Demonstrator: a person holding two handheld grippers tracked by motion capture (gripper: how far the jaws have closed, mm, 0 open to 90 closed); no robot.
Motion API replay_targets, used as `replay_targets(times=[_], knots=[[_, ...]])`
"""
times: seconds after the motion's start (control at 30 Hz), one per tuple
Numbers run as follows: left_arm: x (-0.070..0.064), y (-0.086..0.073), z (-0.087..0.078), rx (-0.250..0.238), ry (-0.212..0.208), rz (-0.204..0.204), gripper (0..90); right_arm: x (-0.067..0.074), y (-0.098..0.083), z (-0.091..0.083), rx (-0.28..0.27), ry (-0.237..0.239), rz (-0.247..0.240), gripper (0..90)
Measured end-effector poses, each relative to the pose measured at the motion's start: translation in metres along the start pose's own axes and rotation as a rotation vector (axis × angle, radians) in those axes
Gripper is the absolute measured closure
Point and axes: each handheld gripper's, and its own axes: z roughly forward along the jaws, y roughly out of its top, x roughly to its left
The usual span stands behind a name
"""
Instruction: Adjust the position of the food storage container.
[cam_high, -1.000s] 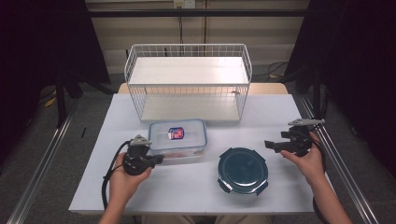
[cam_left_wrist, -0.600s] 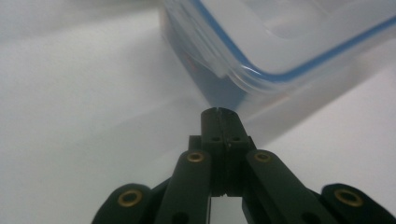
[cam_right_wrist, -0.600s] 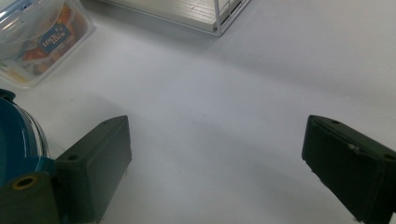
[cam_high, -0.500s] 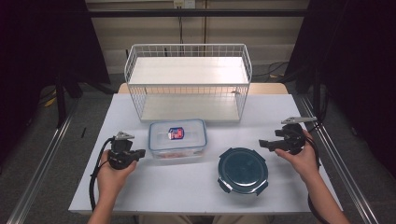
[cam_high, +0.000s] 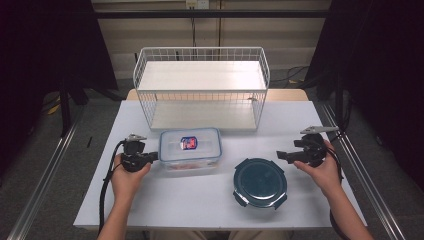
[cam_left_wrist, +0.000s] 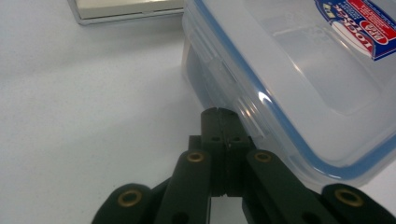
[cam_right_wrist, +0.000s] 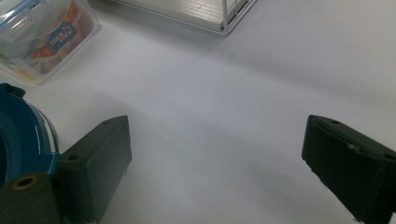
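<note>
The clear box (cam_high: 190, 149) was seen at the table's (cam_high: 150, 200) centre, just in front of the wire basket (cam_high: 200, 87). At its 9 o'clock the left gripper (cam_high: 154, 157) was held with jaws together, tips beside its wall. At its 3 o'clock, past the round lid (cam_high: 260, 182), the right gripper (cam_high: 281, 156) was held with jaws apart.

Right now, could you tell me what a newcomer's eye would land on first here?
Probably the white wire basket at the table's far edge. Then the clear lidded container at centre, with the left gripper, jaws shut, at its side, and the round dark-teal lid right of it.
</note>
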Motion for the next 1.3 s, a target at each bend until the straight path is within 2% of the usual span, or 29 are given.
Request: replay_targets(times=[0.2,0.33,0.4,0.43,0.5,0.57,0.6,0.63,0.7,0.77,0.83,0.87,0.93,1.03,1.07,1.17,1.27,1.3], knots=[[-0.002,0.006,0.008,-0.009,-0.031,-0.027,90.0,0.0,-0.001,-0.002,0.0,-0.004,0.002,7.9],[-0.007,0.015,0.015,0.009,-0.02,-0.009,90.0,0.0,-0.002,-0.004,0.002,-0.003,0.009,7.9],[-0.01,0.02,0.019,-0.01,-0.041,-0.019,90.0,-0.001,-0.001,-0.005,-0.001,-0.003,0.017,7.9],[-0.012,0.024,0.021,-0.004,-0.048,-0.007,90.0,-0.001,-0.001,-0.005,0.0,0.0,0.019,7.9],[-0.016,0.029,0.023,-0.013,-0.04,-0.001,90.0,-0.001,-0.001,-0.006,-0.006,0.006,0.027,7.9],[-0.017,0.03,0.023,-0.018,-0.045,-0.009,90.0,-0.001,0.0,-0.006,-0.006,0.008,0.024,7.9],[-0.014,0.032,0.022,-0.039,-0.057,-0.029,89.8,0.0,0.002,-0.006,-0.002,0.01,0.036,7.9],[-0.013,0.032,0.02,-0.042,-0.042,-0.036,88.3,0.0,0.003,-0.004,-0.006,0.015,0.031,7.9],[-0.01,0.032,0.015,-0.045,-0.012,-0.042,83.4,0.001,0.005,-0.003,0.002,0.028,0.038,7.9],[-0.007,0.032,0.008,-0.044,-0.009,-0.065,77.3,0.004,0.01,-0.001,0.014,0.034,0.034,7.9],[-0.006,0.032,0.0,-0.063,0.001,-0.079,68.7,0.008,0.016,0.0,0.007,0.042,0.028,7.9],[-0.006,0.032,-0.003,-0.081,0.004,-0.092,61.1,0.011,0.021,0.001,0.008,0.044,0.029,8.6],[-0.004,0.033,-0.007,-0.109,-0.032,-0.133,47.5,0.017,0.03,0.002,0.011,0.06,0.018,10.2],[-0.006,0.032,-0.009,-0.114,-0.061,-0.142,33.9,0.026,0.043,0.006,0.018,0.083,0.019,10.5],[-0.007,0.031,-0.009,-0.096,-0.077,-0.142,30.3,0.029,0.047,0.009,0.019,0.093,0.024,10.8],[-0.011,0.03,-0.008,-0.057,-0.108,-0.128,27.0,0.035,0.054,0.017,0.02,0.132,0.052,11.1],[-0.012,0.03,-0.006,-0.038,-0.14,-0.132,23.5,0.039,0.058,0.026,0.021,0.17,0.082,12.6],[-0.013,0.03,-0.005,-0.038,-0.135,-0.138,23.4,0.041,0.059,0.03,0.021,0.189,0.094,13.5]])
